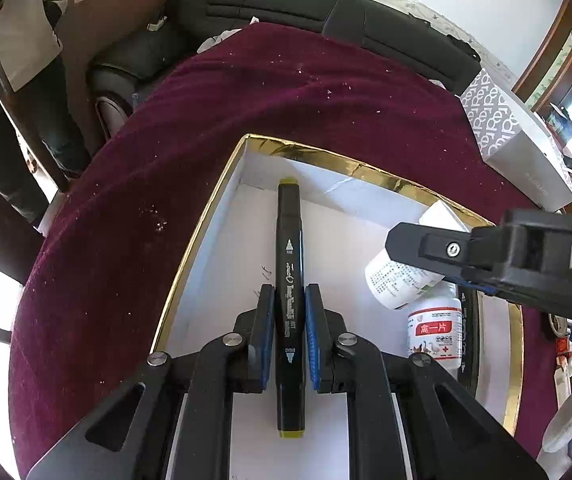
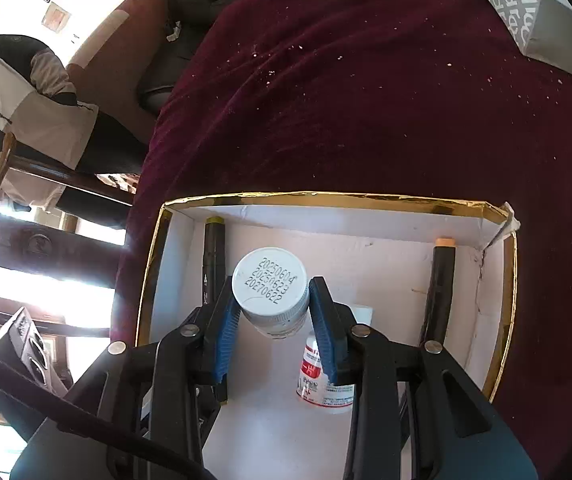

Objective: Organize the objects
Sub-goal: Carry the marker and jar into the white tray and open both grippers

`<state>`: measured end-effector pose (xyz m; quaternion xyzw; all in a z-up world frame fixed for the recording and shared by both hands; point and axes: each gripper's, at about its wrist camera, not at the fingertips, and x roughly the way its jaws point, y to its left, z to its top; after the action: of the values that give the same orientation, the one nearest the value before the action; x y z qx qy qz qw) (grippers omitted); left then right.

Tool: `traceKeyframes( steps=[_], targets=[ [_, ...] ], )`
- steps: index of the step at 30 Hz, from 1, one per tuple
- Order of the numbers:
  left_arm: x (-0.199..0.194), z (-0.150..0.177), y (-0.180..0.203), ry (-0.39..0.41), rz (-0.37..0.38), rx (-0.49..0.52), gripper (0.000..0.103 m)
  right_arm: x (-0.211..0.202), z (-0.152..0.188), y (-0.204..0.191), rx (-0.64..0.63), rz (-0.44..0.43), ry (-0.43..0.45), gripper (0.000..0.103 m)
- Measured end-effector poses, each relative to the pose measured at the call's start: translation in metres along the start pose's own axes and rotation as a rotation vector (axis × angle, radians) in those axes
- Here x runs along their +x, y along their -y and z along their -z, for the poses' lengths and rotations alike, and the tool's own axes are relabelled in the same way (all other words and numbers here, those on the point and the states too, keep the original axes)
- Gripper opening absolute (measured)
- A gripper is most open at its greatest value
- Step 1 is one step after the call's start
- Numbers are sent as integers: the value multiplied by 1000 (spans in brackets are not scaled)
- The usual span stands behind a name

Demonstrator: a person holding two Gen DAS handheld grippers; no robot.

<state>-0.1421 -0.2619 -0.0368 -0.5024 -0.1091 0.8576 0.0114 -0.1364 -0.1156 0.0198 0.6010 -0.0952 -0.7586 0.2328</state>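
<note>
Each camera sits on its own gripper and looks steeply down along the two fingers, close above a gold-rimmed white box (image 1: 202,236) on a maroon-covered tabletop (image 1: 246,100). The left wrist view faces the box's left part; the right wrist view takes in nearly its whole width. Both share the box floor, the yellow-capped black marker (image 1: 289,264) and the dark sofa (image 1: 270,0) beyond.
</note>
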Motion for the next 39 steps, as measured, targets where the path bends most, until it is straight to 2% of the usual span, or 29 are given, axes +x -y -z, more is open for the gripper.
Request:
traceKeyframes(
  steps=[7,11,12,22,25,29,34,39],
  targets=[
    [-11,-3,2,29,-38,9,14,6,-3,-4,-10,10,-3,33],
    [-22,-2,0,36,-47,-19,37,8,-5,-6,-12,4,-11,33],
    [-24,-2,-1,36,-43,-31,40,8,-5,-8,-15,6,-8,33],
    [-48,3,6,50,-70,-32,40,-18,-6,-21,-72,22,35,38],
    [-57,7,9,58,-67,-40,40,-33,-4,-19,-96,50,55,38],
    [-64,11,16,50,-61,-45,40,-58,2,-1,-93,84,85,49],
    [-75,16,34,38,-43,-28,40,-89,14,44,-24,112,97,49],
    [-96,24,69,58,-62,31,40,-118,38,105,67,130,106,49]
  ],
)
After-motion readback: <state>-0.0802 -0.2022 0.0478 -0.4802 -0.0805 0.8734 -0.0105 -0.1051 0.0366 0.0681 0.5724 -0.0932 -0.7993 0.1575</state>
